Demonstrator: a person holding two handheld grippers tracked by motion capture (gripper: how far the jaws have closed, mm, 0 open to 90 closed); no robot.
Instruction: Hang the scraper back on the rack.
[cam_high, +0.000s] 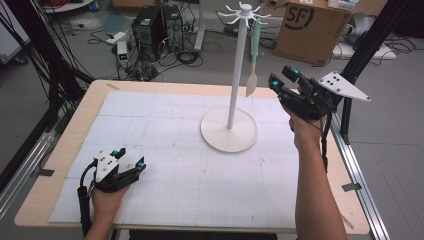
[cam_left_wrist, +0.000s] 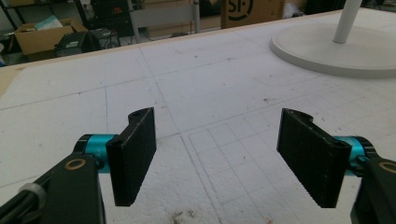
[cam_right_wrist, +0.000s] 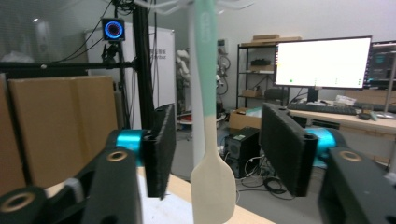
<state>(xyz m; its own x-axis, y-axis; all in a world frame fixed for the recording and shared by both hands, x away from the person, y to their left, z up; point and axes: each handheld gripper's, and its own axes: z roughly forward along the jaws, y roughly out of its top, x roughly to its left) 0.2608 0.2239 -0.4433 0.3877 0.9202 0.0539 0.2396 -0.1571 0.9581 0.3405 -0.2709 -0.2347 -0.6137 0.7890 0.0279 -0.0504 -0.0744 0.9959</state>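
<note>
On the table (cam_high: 165, 200) I see the white rack (cam_high: 234, 75), its pole upright on a round base. The spatula (cam_high: 253, 55) hangs from a top hook, long axis vertical, green handle up, pale blade down. My right gripper (cam_high: 281, 82) is far nearer it, held level just beside the blade; its jaws stand apart with the spatula (cam_right_wrist: 208, 154) between them, pads clear of it. My left gripper (cam_high: 131, 161) rests wide open and empty, well apart.

High view: from above the person's side, looking forward and down over the table (cam_high: 150, 107).
Left gripper view: low, close along the table; shares the stand's base (cam_left_wrist: 327, 53).
Right gripper view: level, close to the hanging spatula (cam_right_wrist: 210, 140).
</note>
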